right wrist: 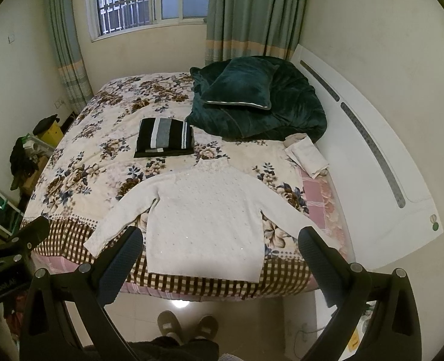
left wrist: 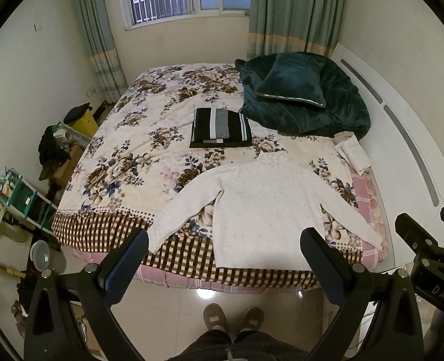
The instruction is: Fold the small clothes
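"Is any of the folding done?"

"One piece looks done. A striped sweater (left wrist: pixel 220 127) sits in a neat folded square in the middle of the bed (left wrist: pixel 116 162). I think that one is finished."

"And the white one?"

"The white sweater (left wrist: pixel 258 210) is not folded at all. It lies flat at the near edge of the bed, front side down or up — I cannot tell which. Both sleeves stick out to the sides and slant down toward the edge, and its bottom hem hangs close to the edge."

"Are the claws holding it?"

"No. The left gripper (left wrist: pixel 225 254) is spread wide with nothing in it. The right gripper (right wrist: pixel 220 249) is spread wide too, and empty. Both hang in the air in front of the bed, not touching the cloth."

"So what is left?"

"My guess — all the work on the white one. The sleeves need to come in, then the body needs folding over. There is also some pale cloth (right wrist: pixel 307 155) by the dark green blanket (right wrist: pixel 261 105), but I cannot tell if it is clothes."
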`<state>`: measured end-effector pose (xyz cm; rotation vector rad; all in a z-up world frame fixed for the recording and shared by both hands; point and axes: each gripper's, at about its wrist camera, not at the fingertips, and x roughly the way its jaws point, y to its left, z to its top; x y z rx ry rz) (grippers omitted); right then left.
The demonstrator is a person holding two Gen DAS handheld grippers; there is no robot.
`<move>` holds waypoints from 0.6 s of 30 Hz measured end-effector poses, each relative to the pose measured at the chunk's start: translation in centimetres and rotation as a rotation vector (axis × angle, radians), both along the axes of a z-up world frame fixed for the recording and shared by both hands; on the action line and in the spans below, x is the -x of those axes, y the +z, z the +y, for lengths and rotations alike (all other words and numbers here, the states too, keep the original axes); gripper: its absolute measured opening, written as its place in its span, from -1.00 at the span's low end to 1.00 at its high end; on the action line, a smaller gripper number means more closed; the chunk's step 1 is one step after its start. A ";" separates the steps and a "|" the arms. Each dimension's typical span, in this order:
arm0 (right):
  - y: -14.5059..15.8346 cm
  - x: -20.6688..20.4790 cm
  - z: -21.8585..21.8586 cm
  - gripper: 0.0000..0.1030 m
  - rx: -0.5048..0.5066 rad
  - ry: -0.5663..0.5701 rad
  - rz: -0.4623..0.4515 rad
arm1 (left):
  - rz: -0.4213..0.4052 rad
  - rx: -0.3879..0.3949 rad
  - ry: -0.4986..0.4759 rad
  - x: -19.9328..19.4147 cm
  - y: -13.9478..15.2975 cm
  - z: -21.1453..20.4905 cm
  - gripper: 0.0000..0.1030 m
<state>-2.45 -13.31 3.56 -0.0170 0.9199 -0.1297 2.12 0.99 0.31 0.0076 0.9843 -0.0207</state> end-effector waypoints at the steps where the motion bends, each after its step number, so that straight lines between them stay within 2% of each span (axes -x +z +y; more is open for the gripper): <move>1: 0.0 0.1 0.0 1.00 0.001 0.000 0.000 | -0.002 0.001 0.000 0.2 0.0 0.1 1.00; 12: -0.1 -0.3 0.2 1.00 -0.001 -0.002 0.001 | -0.005 0.008 0.002 -0.1 0.1 0.7 1.00; 18: -0.6 -0.4 -0.1 1.00 -0.012 -0.012 0.000 | -0.003 0.014 0.004 -1.6 -0.4 1.0 1.00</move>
